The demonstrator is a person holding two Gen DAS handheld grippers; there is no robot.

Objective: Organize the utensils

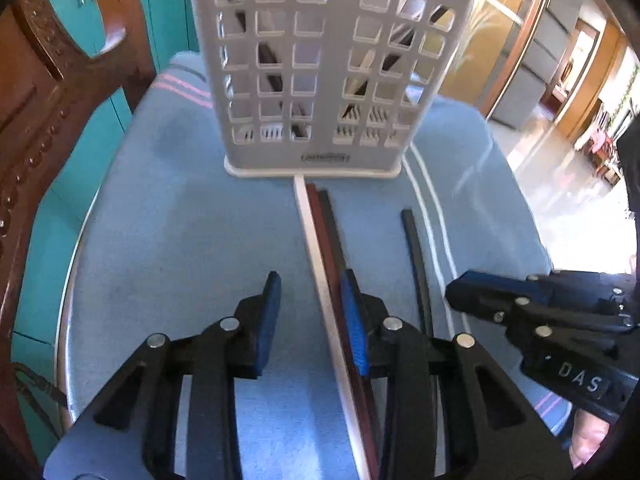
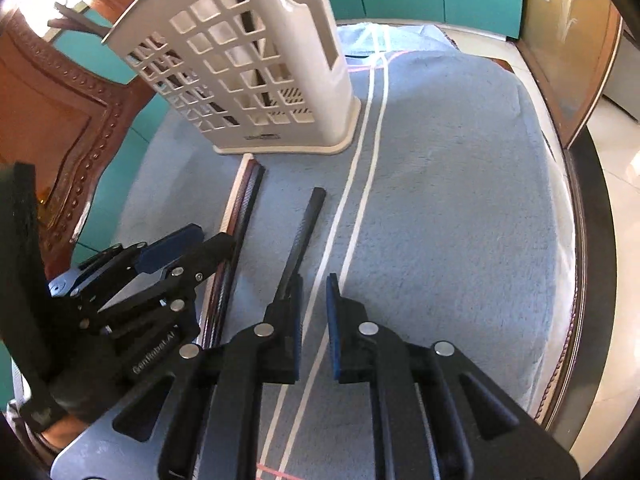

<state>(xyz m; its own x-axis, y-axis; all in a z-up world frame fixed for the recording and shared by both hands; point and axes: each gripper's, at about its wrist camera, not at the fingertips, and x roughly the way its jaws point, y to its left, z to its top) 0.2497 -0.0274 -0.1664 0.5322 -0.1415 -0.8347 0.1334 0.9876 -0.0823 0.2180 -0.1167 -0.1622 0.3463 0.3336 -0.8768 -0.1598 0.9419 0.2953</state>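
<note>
L tool (image 1: 310, 320) beside chopsticks (image 1: 320, 248)

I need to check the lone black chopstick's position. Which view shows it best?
The right wrist view: the lone black chopstick runs clear from its far tip toward the right tool. In the left wrist view, the chopstick sits off-centre, its near end hidden.
</note>
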